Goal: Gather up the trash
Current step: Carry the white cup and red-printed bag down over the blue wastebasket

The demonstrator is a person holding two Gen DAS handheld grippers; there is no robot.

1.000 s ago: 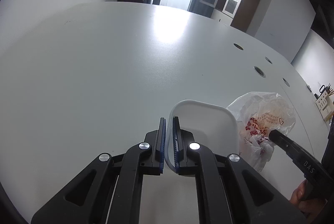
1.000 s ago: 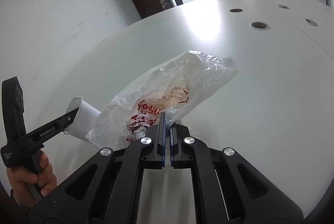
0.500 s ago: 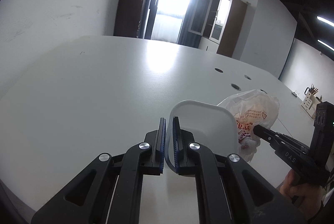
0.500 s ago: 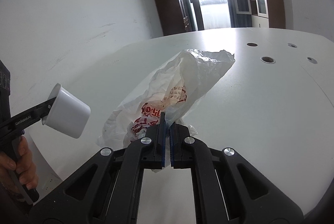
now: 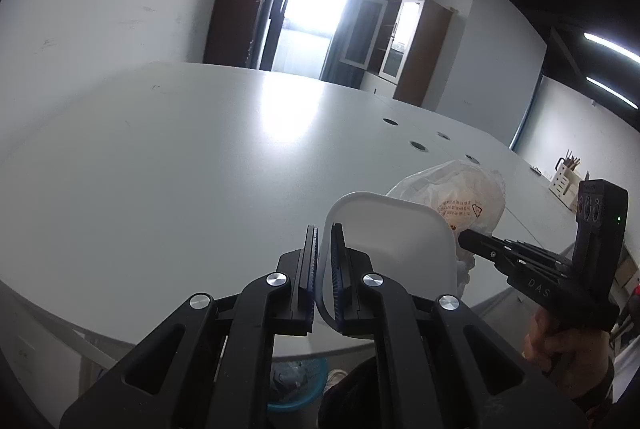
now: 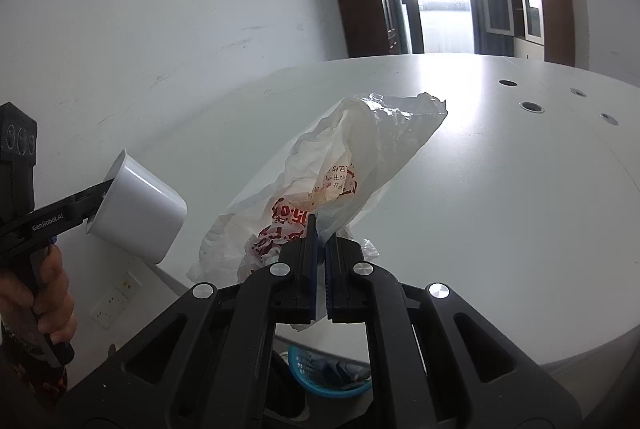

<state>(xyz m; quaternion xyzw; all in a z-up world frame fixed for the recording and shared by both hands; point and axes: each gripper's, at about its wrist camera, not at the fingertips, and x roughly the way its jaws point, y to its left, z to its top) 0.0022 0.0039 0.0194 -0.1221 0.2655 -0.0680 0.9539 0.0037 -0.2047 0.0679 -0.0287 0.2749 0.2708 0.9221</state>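
Observation:
My left gripper [image 5: 323,269] is shut on the rim of a white plastic cup [image 5: 392,241] and holds it in the air near the table's front edge; the cup also shows in the right wrist view [image 6: 140,213]. My right gripper [image 6: 320,261] is shut on a crumpled white plastic bag with red print [image 6: 336,181] and holds it lifted above the table. The bag also shows in the left wrist view [image 5: 460,197], just right of the cup. A blue waste basket [image 6: 328,373] with trash in it stands on the floor below both grippers, partly hidden; it also shows in the left wrist view [image 5: 296,385].
A large white round table [image 5: 180,169] with several cable holes [image 5: 418,146] lies ahead. A white wall [image 6: 160,29] is to the left. Dark cabinets and a bright doorway [image 5: 312,9] are behind the table. A wall socket [image 6: 116,297] sits low.
Both grippers have risen and pulled back toward the table's front edge, carrying the cup and the bag. The blue basket on the floor has come into view below them.

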